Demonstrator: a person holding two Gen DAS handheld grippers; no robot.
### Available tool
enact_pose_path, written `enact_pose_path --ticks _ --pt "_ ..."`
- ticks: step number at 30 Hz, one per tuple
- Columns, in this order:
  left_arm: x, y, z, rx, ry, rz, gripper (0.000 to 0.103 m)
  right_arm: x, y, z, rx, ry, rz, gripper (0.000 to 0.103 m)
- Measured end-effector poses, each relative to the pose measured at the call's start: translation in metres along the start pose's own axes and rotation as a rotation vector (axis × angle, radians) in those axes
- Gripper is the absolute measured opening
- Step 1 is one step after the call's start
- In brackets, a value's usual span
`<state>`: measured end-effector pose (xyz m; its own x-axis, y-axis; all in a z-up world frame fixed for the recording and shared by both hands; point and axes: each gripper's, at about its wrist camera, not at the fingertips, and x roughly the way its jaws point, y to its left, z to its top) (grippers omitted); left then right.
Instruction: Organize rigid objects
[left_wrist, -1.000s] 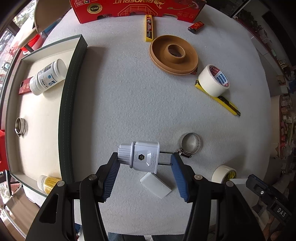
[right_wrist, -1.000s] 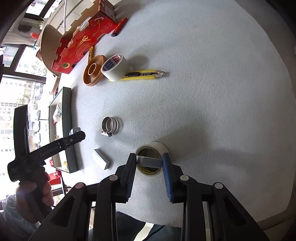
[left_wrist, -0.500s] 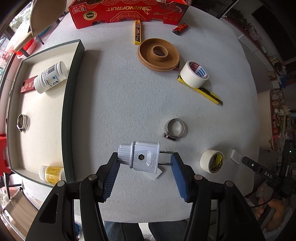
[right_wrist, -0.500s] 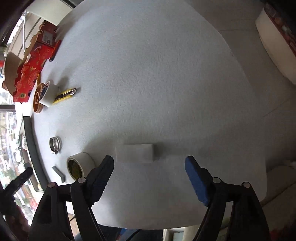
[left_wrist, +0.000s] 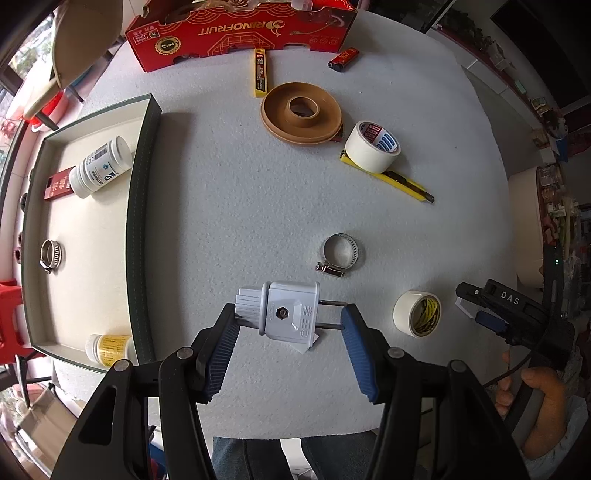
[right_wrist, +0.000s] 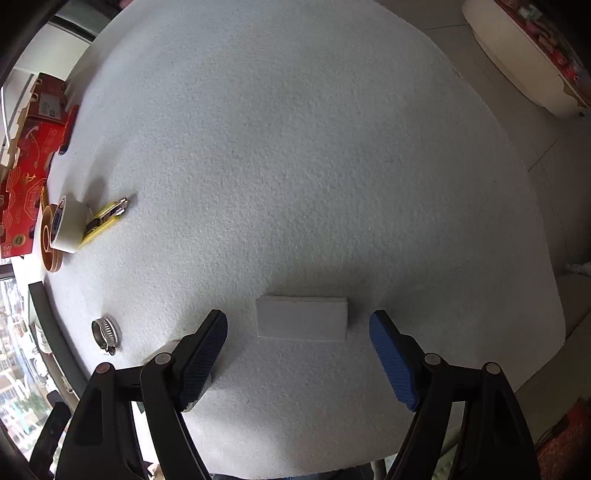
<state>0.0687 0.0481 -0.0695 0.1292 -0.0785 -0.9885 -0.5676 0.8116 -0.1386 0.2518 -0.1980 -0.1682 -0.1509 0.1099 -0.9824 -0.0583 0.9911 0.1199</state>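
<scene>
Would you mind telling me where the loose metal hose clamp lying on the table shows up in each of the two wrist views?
Left wrist: the hose clamp lies right of centre, just beyond the white plug held by the left hand-held gripper.
Right wrist: the hose clamp sits at lower left, left of the open right hand-held gripper.
Shared landmark: the white tape roll on the yellow utility knife.

A tray (left_wrist: 142, 229) sits on the left part of the surface (left_wrist: 229, 206); in it lie a bottle (left_wrist: 101, 166) at the far end, a hose clamp (left_wrist: 51, 254) midway and a second bottle (left_wrist: 109, 349) at the near corner. Right of the tray, a plug (left_wrist: 284, 314) sits between the left claw's (left_wrist: 288, 347) fingers. Beyond the plug to the right lies another hose clamp (left_wrist: 340, 254), with a tape roll (left_wrist: 417, 314) further right. At the far edge stands a box (left_wrist: 240, 29), and before it a disc (left_wrist: 301, 112). A flat block (right_wrist: 302, 323) lies between the right claw's (right_wrist: 299, 354) fingers.
</scene>
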Motion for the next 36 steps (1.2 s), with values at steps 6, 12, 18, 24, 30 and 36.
enact_pose_path --ticks 6,12,18,24,30,36 --pt "-0.003 -0.003 0.0 0.023 -0.003 0.003 0.06 -0.005 0.017 0.001 -0.095 -0.027 -0.096 0.051" --pt "-0.008 -0.003 0.002 0.015 -0.016 -0.002 0.06 -0.027 -0.002 0.001 -0.101 -0.011 0.041 0.051" --pt "-0.02 -0.004 0.005 0.009 -0.072 -0.005 0.06 -0.056 -0.005 -0.002 -0.149 -0.026 0.146 0.051" --pt "-0.029 0.002 0.003 -0.017 -0.099 -0.002 0.06 -0.074 0.023 -0.021 -0.279 -0.07 0.169 0.051" --pt "-0.038 0.017 -0.004 -0.069 -0.129 0.011 0.06 -0.083 0.06 -0.035 -0.406 -0.076 0.2 0.051" --pt "-0.054 0.051 -0.013 -0.163 -0.179 0.026 0.06 -0.089 0.1 -0.048 -0.525 -0.077 0.22 0.051"
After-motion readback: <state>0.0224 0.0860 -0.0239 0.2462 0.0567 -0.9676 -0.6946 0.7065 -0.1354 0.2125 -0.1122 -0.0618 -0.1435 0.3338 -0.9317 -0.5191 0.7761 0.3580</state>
